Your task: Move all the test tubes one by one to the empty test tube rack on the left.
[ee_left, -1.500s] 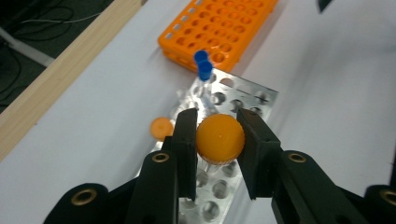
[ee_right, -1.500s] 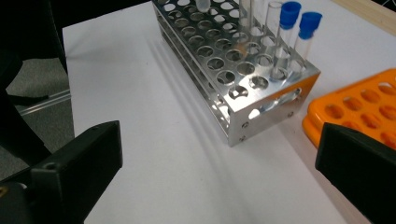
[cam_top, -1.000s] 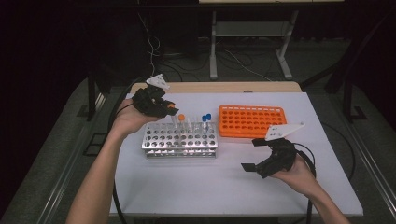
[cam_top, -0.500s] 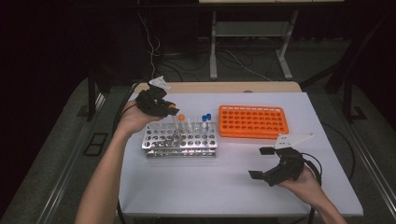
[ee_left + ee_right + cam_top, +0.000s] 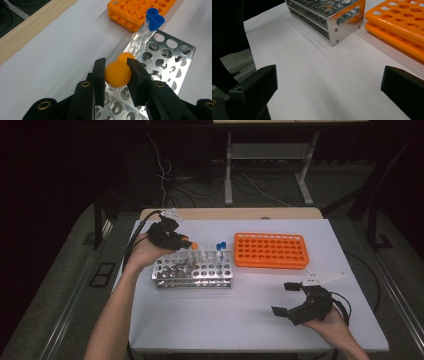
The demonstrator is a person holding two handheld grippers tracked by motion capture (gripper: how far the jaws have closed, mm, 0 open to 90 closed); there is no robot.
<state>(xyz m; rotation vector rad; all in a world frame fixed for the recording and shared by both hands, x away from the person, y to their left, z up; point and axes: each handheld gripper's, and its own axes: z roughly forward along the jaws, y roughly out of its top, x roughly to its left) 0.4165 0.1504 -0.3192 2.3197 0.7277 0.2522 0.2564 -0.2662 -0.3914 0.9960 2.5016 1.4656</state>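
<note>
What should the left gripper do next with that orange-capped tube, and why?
Probably keep lowering it straight down. The left gripper is shut on the orange-capped tube, held over the metal rack beside a second orange cap, and the tube does not look fully seated. The right gripper waits open.

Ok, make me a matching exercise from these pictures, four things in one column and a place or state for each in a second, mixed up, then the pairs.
Things:
1. left gripper
2. right gripper
3. orange rack
4. blue-capped tubes

Places or states:
A. standing in the metal rack
B. jaws wide open above bare table
C. holes bare, beside the metal rack
D. shut on an orange-capped tube

Pairs: 1-D, 2-B, 3-C, 4-A
</note>
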